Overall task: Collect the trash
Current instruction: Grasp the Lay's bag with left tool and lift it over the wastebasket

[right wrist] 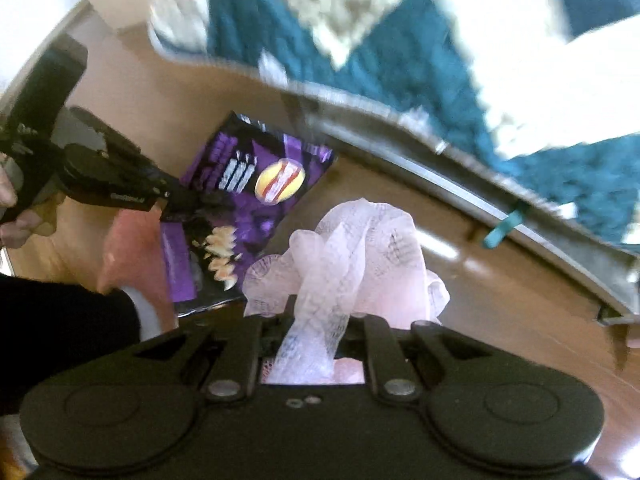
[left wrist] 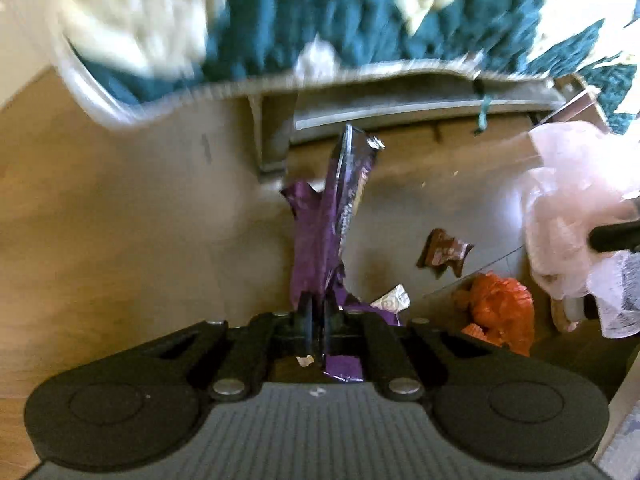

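My left gripper [left wrist: 316,308] is shut on a purple snack bag [left wrist: 332,216], which stands up edge-on from its jaws above the wooden floor. The right wrist view shows the same bag [right wrist: 248,176] from its printed face, with the left gripper [right wrist: 200,204] clamped on its left edge. A bundle of pale pink mesh netting [right wrist: 352,248] is pinched in my right gripper [right wrist: 316,320], which is shut on it. In the left wrist view the pink netting [left wrist: 560,200] hangs at the right edge. Both views are motion-blurred.
On the floor [left wrist: 120,220] lie a brown wrapper [left wrist: 444,254], a crumpled white wrapper [left wrist: 392,300] and an orange mesh bag [left wrist: 500,312]. A grey bed rail [left wrist: 400,96] with a teal and cream blanket [left wrist: 300,12] runs across the top. A dark sleeve [right wrist: 60,320] shows at left.
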### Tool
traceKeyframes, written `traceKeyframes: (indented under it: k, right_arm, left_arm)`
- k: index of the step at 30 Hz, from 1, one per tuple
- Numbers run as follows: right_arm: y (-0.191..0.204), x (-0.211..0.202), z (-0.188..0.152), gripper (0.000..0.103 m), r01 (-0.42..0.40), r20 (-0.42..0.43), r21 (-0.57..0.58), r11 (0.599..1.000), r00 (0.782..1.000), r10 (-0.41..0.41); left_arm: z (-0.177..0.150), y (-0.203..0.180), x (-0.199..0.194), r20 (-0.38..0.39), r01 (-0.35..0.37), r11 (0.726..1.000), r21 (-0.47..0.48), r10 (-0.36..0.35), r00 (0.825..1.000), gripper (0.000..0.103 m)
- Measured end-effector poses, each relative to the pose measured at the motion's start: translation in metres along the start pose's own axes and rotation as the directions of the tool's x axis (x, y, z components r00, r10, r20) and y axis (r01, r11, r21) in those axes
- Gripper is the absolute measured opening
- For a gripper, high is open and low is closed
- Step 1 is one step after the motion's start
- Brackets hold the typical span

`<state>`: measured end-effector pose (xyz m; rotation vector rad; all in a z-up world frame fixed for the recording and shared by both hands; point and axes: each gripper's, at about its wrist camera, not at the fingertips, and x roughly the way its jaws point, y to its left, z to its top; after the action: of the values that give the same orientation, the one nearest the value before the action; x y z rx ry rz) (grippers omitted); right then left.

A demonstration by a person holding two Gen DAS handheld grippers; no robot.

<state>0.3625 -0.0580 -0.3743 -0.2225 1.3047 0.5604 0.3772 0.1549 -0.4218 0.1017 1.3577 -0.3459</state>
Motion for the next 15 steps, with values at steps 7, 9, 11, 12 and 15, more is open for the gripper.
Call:
traceKeyframes:
  k: [7, 9, 11, 12, 15]
  right_arm:
    - [0.011, -0.088, -0.018, 0.011, 0.003, 0.15, 0.043, 0.999, 0.989, -0.009]
    - [0.016, -0.111, -0.02, 0.011, -0.004, 0.189, 0.059, 0.998, 0.982, -0.008]
    - [0.019, -0.138, -0.022, 0.011, -0.005, 0.235, 0.056, 0.998, 0.972, -0.008]
    - [0.02, -0.151, -0.023, 0.011, -0.01, 0.259, 0.052, 0.999, 0.966, -0.004]
    - [0.022, -0.195, -0.018, 0.011, -0.011, 0.324, 0.047, 0.999, 0.946, -0.005]
  left_arm:
    - [0.004, -0.024, -0.078, 0.066, -0.077, 0.997, -0.012, 0.077, 0.995, 0.004]
    - [0.005, -0.032, -0.107, 0.104, -0.107, 0.994, -0.012, 0.108, 0.989, 0.004]
    - [0.008, -0.04, -0.142, 0.159, -0.132, 0.991, -0.022, 0.133, 0.978, 0.004]
    - [0.011, -0.043, -0.158, 0.185, -0.136, 0.99, -0.036, 0.14, 0.973, 0.003]
    - [0.021, -0.054, -0.214, 0.285, -0.161, 0.984, -0.074, 0.175, 0.942, 0.003]
